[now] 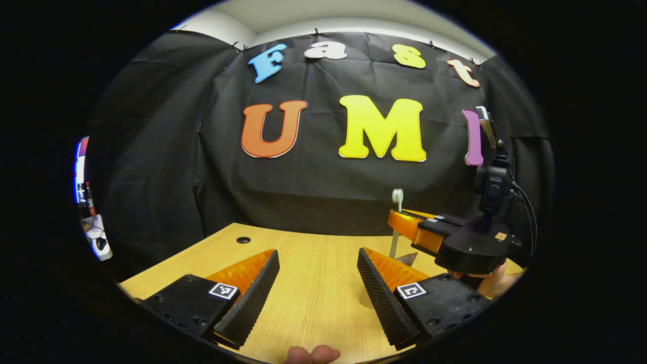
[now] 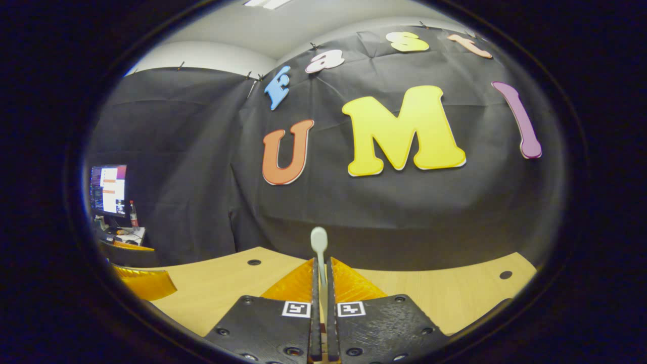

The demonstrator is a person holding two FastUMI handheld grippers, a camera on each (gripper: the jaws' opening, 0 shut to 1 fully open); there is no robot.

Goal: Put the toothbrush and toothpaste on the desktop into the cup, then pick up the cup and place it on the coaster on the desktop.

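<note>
The toothbrush [image 2: 319, 242] stood upright, pinched between the right gripper's [image 2: 321, 323] fingers, its pale head poking up past their tips. From the left gripper view the same brush [image 1: 398, 198] rose above the right gripper [image 1: 404, 225], its thin handle hanging below toward the worktop [image 1: 313, 283]. It looked light and stiff, a slim plastic stick, likely slick and apt to pivot in a narrow pinch; a hold mid-handle, as here, seemed the safe place. The right fingers were closed almost together on the handle, pressing from both sides. The left gripper [image 1: 318, 283] hung over the worktop with fingers spread wide, nothing between them. Count: one toothbrush, two grippers. Something grey [image 1: 407, 259] lay at the foot of the handle; what it was I couldn't tell. A hand [image 1: 493, 283] gripped the right gripper from below, and a fingertip [image 1: 311, 354] showed at the bottom edge.
</note>
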